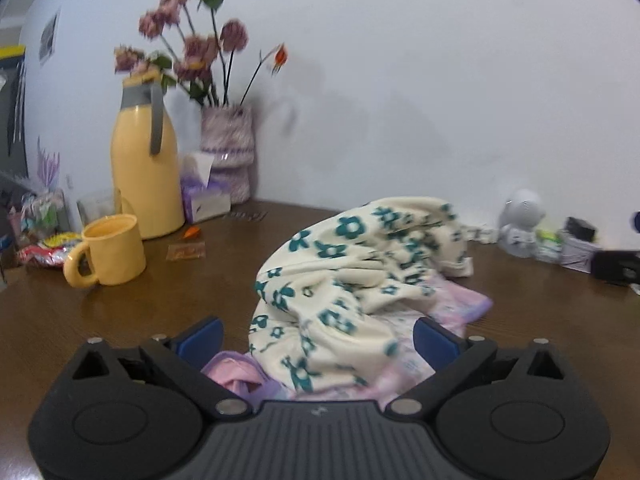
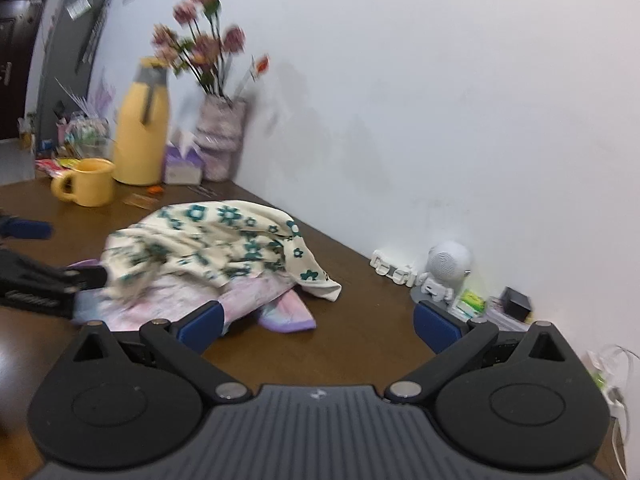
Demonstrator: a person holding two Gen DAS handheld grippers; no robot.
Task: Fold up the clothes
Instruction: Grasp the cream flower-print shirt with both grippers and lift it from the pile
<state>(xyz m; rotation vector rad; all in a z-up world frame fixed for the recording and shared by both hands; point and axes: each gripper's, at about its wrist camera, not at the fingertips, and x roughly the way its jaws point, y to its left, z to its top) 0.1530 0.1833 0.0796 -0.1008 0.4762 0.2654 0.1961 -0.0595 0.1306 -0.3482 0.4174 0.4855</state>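
1. Far ahead and to the left of the left gripper [image 1: 318,334], a butter-yellow ceramic mug [image 1: 109,254] stands on the dark brown wooden table [image 1: 120,312], its handle turned toward the camera.
2. Just behind the mug rises a tall yellow thermos jug with a grey handle [image 1: 142,164], and beside that a small white-and-purple tissue box [image 1: 204,196] and a knitted lilac vase of dusty-pink flowers [image 1: 228,148] against the white wall [image 1: 400,80].
3. The left gripper's blue-padded fingers [image 1: 202,336] are spread wide, gripping nothing. A crumpled cream garment with teal flower print [image 1: 352,276] lies heaped between and just beyond them, on top of a pale pink and lilac garment [image 1: 456,308].
4. The right gripper [image 2: 318,328] also stands wide open and holds nothing; its left finger is just beside the pink and lilac garment's hem, while bare table shows between its fingers. The heap sits ahead and to its left.
5. Ahead of the right gripper's right finger, a small white round-headed robot figure [image 2: 444,268] stands against the wall, with small boxes beside it.
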